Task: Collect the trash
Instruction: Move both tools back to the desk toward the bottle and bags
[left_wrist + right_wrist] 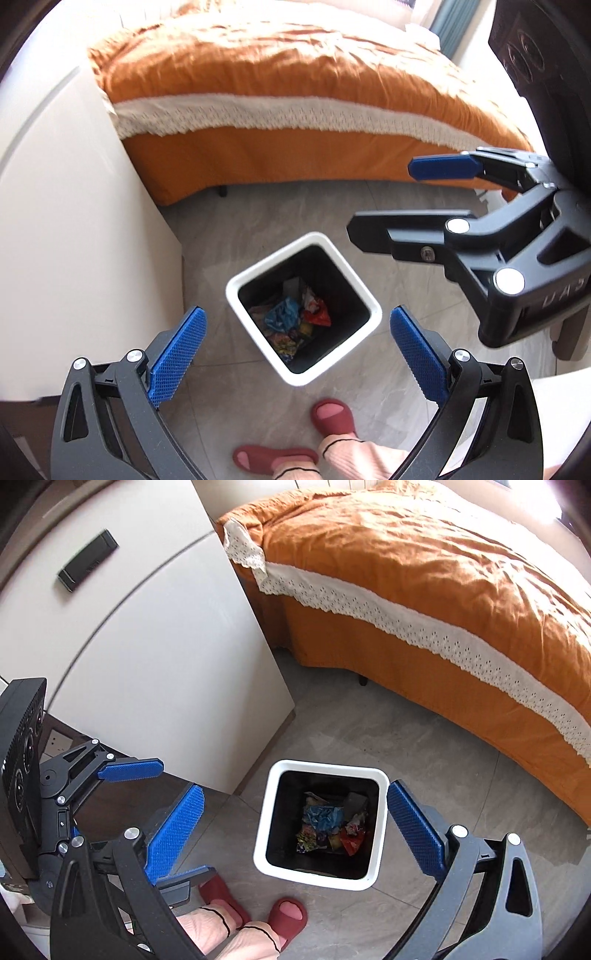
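While both the left gripper [297,350] and right gripper [295,823] are held spread and empty, crumpled colourful wrappers [330,829] are seen already dropped inside the white-rimmed square bin [263,834], with no further litter visible on the grey tiled floor [424,746].

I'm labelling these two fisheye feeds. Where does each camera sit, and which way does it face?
Left wrist: on the left gripper, looking steeply down at the white bin; its open blue fingers, the right gripper and slippered feet show.
Right wrist: on the right gripper, looking down at the bin; the left gripper shows at left.
Shared: bin, trash, orange bed, feet.
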